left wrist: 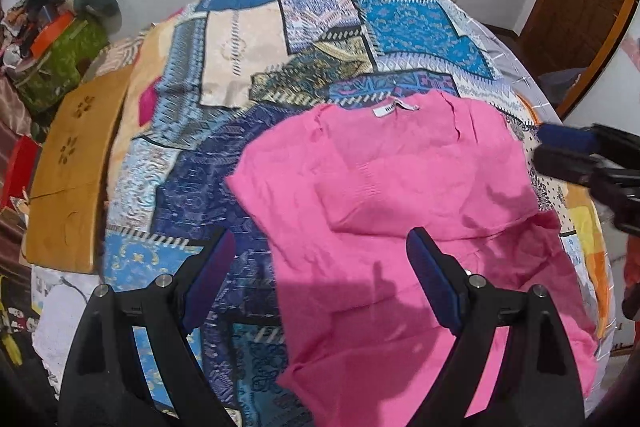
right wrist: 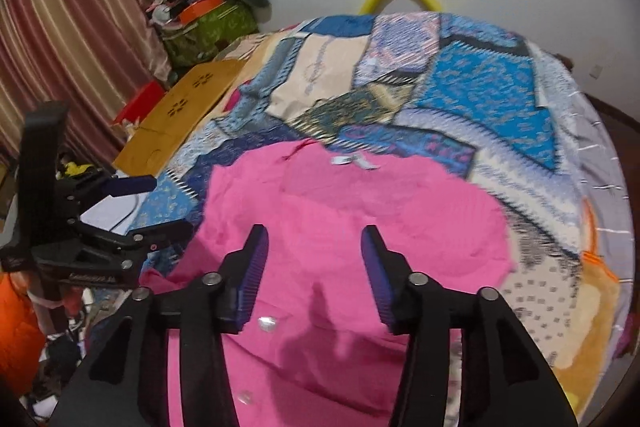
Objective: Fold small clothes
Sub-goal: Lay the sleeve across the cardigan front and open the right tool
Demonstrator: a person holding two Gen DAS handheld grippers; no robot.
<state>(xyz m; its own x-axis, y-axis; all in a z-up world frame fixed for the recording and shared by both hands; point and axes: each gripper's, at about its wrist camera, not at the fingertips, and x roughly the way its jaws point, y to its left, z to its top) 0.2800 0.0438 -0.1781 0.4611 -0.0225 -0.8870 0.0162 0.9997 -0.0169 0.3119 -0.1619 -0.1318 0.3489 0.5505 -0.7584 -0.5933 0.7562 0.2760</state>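
Left gripper point(left wrist: 320, 259): jaws spread wide with nothing between the pads, tilted down over the left edge of the garment at lower centre of the left wrist view; likely lining up to pinch that edge for a fold.
Pink garment point(left wrist: 400, 195): lies rumpled but mostly spread on the bedspread, centre to lower right of the frame, its white neck label point(left wrist: 394, 108) at the far edge; it looks not yet folded.
Patchwork bedspread point(left wrist: 256, 75): serves as the folding surface, filling the middle of both views.
Right gripper point(right wrist: 312, 259): jaws parted about halfway, no cloth pinched, hovering above the middle of the garment at lower centre of the right wrist view; a small clear button point(right wrist: 267, 323) shows just below its left pad.
Brown cardboard sheet point(left wrist: 76, 179): flat at the left edge of the bed, well clear of the work.
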